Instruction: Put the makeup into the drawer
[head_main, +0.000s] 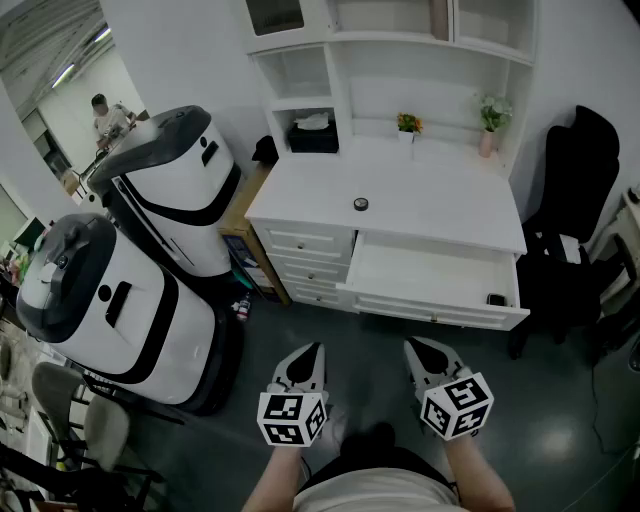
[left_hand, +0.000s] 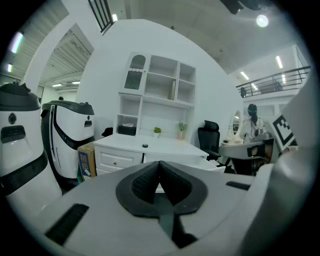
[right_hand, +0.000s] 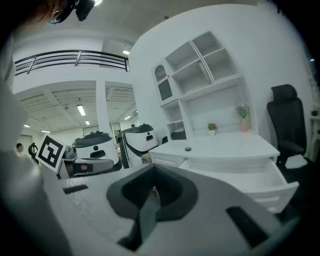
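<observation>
A small round black makeup jar (head_main: 361, 204) stands on the top of the white desk (head_main: 430, 190), just behind the open drawer (head_main: 430, 272). A small dark item (head_main: 496, 299) lies in the drawer's front right corner. Both grippers hang low in front of the desk, well short of it. My left gripper (head_main: 312, 352) is shut with nothing between its pads, and my right gripper (head_main: 414, 348) is shut and empty too. The left gripper view has the jar (left_hand: 145, 145) far beyond the closed jaws (left_hand: 160, 165). The right gripper view shows the jar (right_hand: 188, 148) and the drawer (right_hand: 235, 167) past its gripper (right_hand: 154, 169).
Two large white-and-black machines (head_main: 175, 180) (head_main: 110, 300) stand to the left of the desk, with a cardboard box (head_main: 243, 215) between them and it. A black office chair (head_main: 580, 230) stands at the right. Two small potted plants (head_main: 408, 124) (head_main: 492, 115) sit at the desk's back.
</observation>
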